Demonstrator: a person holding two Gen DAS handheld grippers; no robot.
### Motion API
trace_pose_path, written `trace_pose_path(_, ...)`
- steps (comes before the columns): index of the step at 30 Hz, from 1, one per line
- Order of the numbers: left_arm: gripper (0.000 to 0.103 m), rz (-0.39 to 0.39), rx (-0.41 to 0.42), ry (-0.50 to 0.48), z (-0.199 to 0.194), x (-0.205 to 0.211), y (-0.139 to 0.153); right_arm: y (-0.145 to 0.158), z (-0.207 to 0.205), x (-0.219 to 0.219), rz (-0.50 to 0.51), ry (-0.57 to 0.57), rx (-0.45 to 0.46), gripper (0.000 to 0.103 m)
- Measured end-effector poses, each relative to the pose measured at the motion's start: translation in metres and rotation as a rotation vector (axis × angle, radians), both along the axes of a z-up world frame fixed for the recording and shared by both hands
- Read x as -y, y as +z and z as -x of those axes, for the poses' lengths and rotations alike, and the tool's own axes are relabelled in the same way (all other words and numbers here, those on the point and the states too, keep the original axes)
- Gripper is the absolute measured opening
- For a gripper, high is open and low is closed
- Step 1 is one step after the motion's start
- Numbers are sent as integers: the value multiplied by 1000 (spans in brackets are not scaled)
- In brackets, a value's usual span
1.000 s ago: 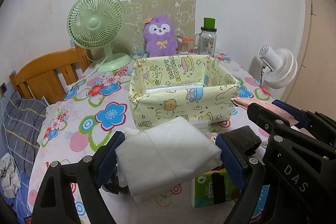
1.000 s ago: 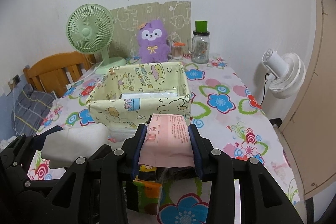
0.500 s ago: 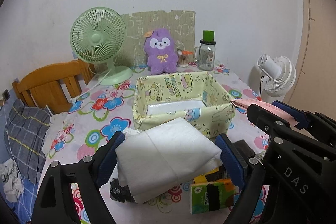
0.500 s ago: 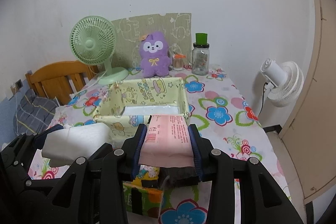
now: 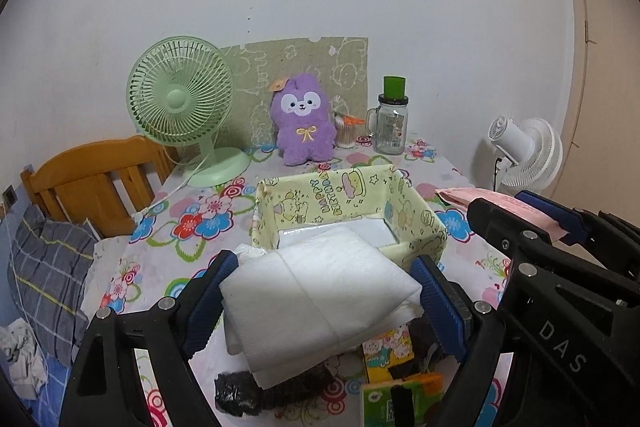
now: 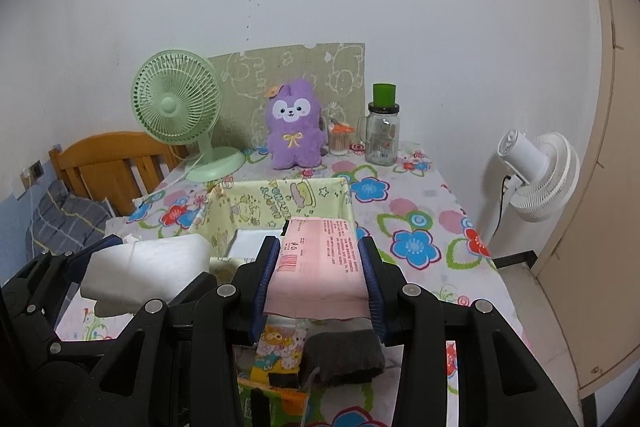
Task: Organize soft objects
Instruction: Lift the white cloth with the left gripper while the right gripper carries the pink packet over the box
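Looking along my left gripper, I see its blue-padded jaws spread wide and pinching a folded white soft cloth pack from both sides. I hold the pack above the flower-print tablecloth, near the yellow cartoon-print fabric box, whose near wall it partly covers. Something flat and white lies inside that box. Below the pack sit a crumpled black plastic wrap and a green and orange tissue packet. Far off stand a pale green desk fan, a purple plush animal and a glass jar with a green lid. At the right my other gripper carries a pink packet.

Turning to my right gripper, its jaws stand narrower and clamp a flat pink printed plastic packet, which I hold up just before the box's near wall, over the near right corner. Beneath it lie a dark grey folded cloth and a cartoon-print tissue pack. To the left the white pack shows in my left jaws. A white fan stands off the table's right edge.
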State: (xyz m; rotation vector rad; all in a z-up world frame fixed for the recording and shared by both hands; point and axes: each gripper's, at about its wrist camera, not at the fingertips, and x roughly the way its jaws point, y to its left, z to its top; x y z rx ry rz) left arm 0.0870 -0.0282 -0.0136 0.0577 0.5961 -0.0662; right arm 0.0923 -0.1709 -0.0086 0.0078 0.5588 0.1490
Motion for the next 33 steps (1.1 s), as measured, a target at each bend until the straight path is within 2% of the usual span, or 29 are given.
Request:
trace_pose_path(22,89,-11,16,-3,-48,1,8,6,-41,0,-11,-7,-1,43)
trace_pose_path(33,89,-8,8,-7,-77,2,4,2,-80,-8,-6,-8,-9,43)
